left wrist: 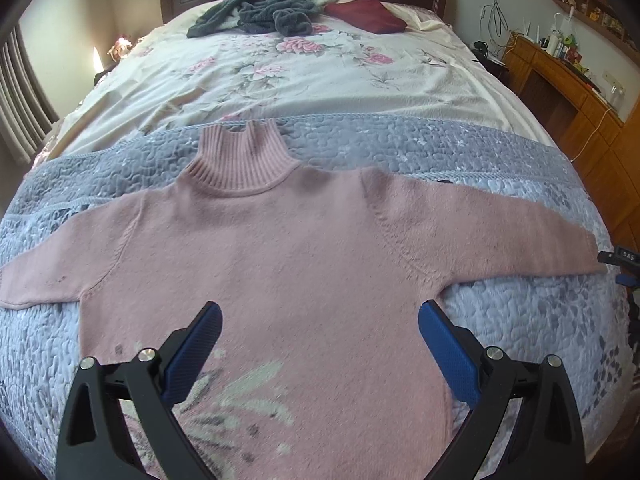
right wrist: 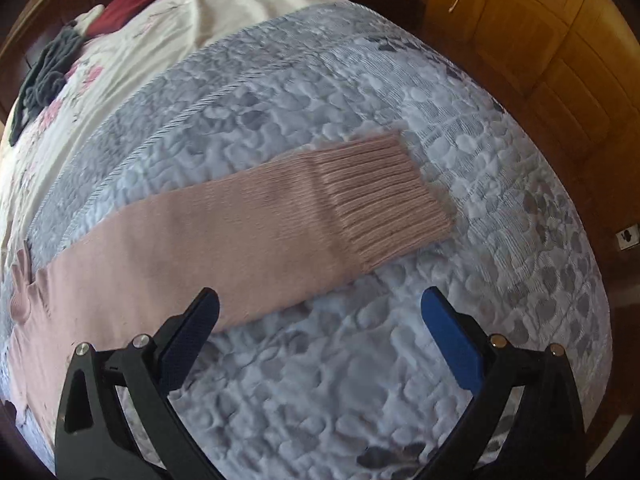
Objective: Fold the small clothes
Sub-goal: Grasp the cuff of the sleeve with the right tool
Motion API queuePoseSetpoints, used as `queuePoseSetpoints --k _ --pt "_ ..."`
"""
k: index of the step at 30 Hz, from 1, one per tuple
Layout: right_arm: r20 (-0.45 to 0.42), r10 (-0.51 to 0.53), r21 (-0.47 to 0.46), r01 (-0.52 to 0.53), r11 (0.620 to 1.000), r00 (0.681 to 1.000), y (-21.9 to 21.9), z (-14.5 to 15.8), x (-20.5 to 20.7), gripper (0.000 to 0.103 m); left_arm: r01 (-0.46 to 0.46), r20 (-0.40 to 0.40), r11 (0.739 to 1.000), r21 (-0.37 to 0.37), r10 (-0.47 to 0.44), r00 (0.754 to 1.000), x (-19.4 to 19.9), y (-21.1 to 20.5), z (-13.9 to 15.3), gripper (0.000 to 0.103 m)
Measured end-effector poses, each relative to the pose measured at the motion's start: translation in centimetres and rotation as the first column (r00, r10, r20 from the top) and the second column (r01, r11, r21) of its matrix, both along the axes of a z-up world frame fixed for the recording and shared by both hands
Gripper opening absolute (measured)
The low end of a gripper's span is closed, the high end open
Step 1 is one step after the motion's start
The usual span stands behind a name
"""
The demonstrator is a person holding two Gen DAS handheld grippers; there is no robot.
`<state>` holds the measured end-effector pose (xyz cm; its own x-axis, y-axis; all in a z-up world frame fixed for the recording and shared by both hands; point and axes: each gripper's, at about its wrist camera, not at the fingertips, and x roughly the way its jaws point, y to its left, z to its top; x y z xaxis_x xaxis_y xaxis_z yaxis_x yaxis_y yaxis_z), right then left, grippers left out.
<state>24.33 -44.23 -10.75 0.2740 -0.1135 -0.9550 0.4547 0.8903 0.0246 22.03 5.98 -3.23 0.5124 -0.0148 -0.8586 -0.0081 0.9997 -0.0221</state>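
Between the spread blue pads of the left gripper (left wrist: 320, 320), nothing is held; the fingers are set wide apart above the lower body of a pink sweater (left wrist: 304, 264). Nothing is clamped by the right gripper (right wrist: 320, 308) either, its fingers likewise parted, with the left pad (right wrist: 188, 340) seen over the edge of the sweater's right sleeve (right wrist: 248, 232) and the other pad over bare quilt. The sweater is laid flat, front up, on a grey-blue quilted cover (left wrist: 460, 152), with both sleeves stretched out sideways and the ribbed collar (left wrist: 240, 160) pointed toward the headboard. The ribbed cuff (right wrist: 384, 196) is seen lying flat near the bed's edge. Farther up the floral bedspread (left wrist: 304, 76), a dark grey garment (left wrist: 260, 10) and a dark red one (left wrist: 366, 14) are piled near the pillows. A wooden cabinet (left wrist: 560, 92) is seen beside the bed.
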Motion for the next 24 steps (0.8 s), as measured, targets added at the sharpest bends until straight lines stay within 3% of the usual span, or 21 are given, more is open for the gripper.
queuePoseSetpoints --k 8,10,16,17,18,19,24 --pt "-0.012 -0.073 0.109 0.074 0.991 0.997 -4.4 -4.3 1.4 0.096 0.016 -0.003 0.998 0.056 -0.016 1.000 2.0 -1.8 -1.8 0.099" --pt "-0.004 -0.069 0.104 0.069 0.992 0.998 -4.5 -4.3 1.4 0.087 0.014 -0.008 0.998 0.062 -0.014 1.000 2.0 -1.6 -2.1 0.099" --pt "0.018 -0.040 0.077 0.038 0.996 0.999 -4.6 -3.7 1.5 0.041 -0.020 -0.027 0.998 0.059 0.022 0.999 2.1 0.0 -2.8 0.099" --pt "0.033 -0.029 0.102 0.025 0.994 0.999 -4.5 -3.5 1.4 0.022 -0.026 -0.030 0.998 0.056 0.027 0.999 2.1 0.4 -2.9 0.099" --pt "0.050 -0.026 0.145 0.018 0.989 0.998 -4.5 -3.4 1.7 0.011 -0.031 -0.034 0.998 0.054 0.033 0.999 2.1 0.7 -3.0 0.099" --pt "0.072 -0.031 0.184 0.017 0.983 0.997 -4.3 -3.1 1.5 0.011 -0.035 -0.037 0.998 0.053 0.037 0.999 2.1 1.0 -3.0 0.099" --pt "0.149 0.035 0.180 -0.062 0.982 0.988 -0.7 0.0 1.1 0.011 -0.055 -0.036 0.997 0.060 0.057 0.998 1.6 3.1 -2.8 0.099"
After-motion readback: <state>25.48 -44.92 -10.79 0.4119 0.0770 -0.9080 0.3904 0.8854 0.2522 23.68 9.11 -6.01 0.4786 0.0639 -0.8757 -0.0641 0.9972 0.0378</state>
